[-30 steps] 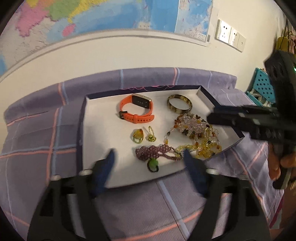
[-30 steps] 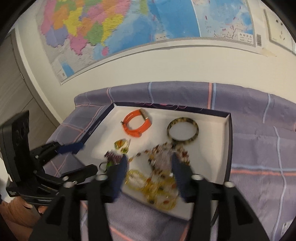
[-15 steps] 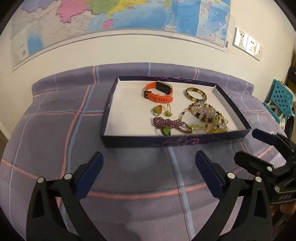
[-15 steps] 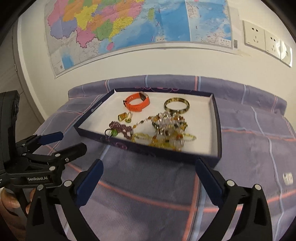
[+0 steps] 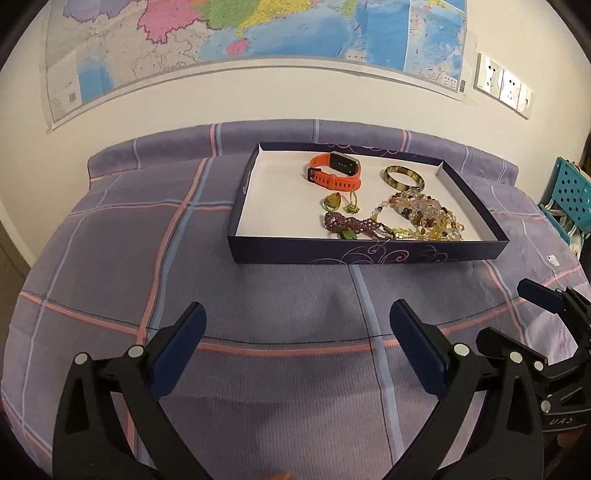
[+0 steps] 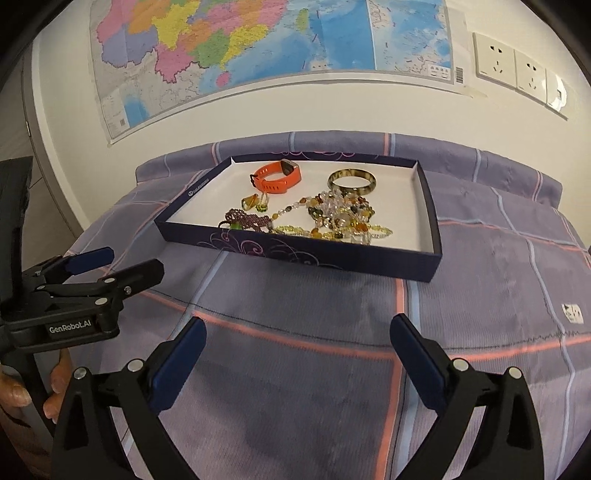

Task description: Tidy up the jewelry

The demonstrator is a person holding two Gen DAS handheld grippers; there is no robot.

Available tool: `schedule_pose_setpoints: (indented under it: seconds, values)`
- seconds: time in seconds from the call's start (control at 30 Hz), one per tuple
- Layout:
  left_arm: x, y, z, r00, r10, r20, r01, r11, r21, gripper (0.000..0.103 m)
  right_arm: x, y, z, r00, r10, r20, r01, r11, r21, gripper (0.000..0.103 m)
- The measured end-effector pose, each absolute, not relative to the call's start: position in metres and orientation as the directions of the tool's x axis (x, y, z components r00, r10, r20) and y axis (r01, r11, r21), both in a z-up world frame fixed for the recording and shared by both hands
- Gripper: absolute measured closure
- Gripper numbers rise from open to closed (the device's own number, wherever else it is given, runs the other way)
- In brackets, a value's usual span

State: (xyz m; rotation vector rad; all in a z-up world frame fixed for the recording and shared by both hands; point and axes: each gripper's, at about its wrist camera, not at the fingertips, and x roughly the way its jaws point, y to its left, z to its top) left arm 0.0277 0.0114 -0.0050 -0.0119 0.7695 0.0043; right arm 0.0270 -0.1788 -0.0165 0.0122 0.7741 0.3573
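A dark blue tray with a white floor sits on the purple plaid cloth. In it lie an orange watch, a tortoiseshell bangle, a yellow pendant, a purple bead bracelet and a heap of amber bead strands. My left gripper is open and empty, well short of the tray. My right gripper is open and empty too, also short of the tray. Each gripper shows at the edge of the other's view.
The cloth covers a rounded table against a white wall with a map. Wall sockets are at the right. A teal crate stands off the table's right side.
Both grippers have pulled back from over the tray towards the near side of the table and have opened wide. The jewelry has not moved.
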Motion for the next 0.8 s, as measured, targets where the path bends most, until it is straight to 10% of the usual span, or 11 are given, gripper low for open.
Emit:
schedule_pose_setpoints:
  seconds: [0.8]
  values:
    - [0.0212, 0.0081, -0.0098, 0.706, 0.021, -0.707, -0.018, 1.000, 0.011, 0.005, 0.0203, -0.1768, -0.0215, 0.646, 0.318, -0.694, -0.317, 0.939, 0.135, 0.007]
